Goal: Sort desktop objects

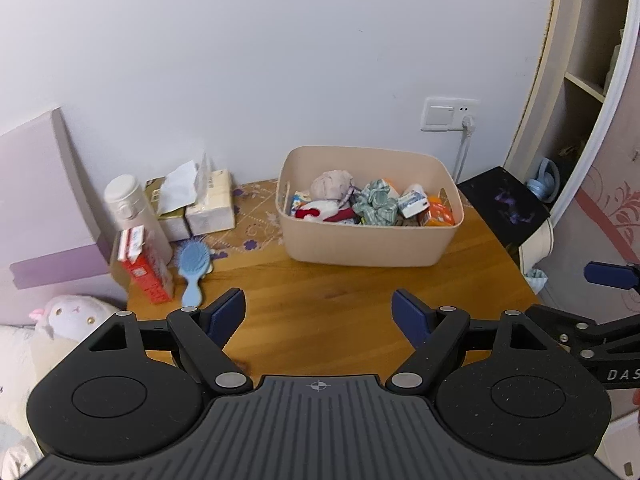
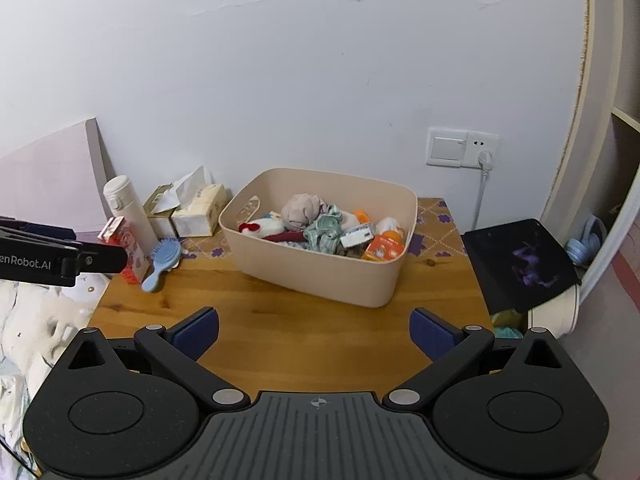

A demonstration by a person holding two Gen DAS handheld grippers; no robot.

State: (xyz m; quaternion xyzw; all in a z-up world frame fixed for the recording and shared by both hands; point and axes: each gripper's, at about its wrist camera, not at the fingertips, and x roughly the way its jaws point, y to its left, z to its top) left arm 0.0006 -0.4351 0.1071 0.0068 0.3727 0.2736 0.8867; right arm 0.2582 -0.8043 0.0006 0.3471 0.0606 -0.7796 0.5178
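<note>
Both the left gripper (image 1: pixel 319 316) and right gripper (image 2: pixel 314 332) hung with fingers wide apart, empty, above the wooden table (image 1: pixel 340 300); the filled beige bin (image 1: pixel 370 240) sat at twelve o'clock, the blue hairbrush (image 1: pixel 193 270) at ten.

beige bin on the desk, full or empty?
Mostly full. The beige bin holds a pile of cloth items and small cartons nearly up to its rim; both views show this.

Both wrist views face wall across desk (image 1: pixel 320 300), near its front edge; shared: beige bin (image 1: pixel 370 240), left-side clutter.
</note>
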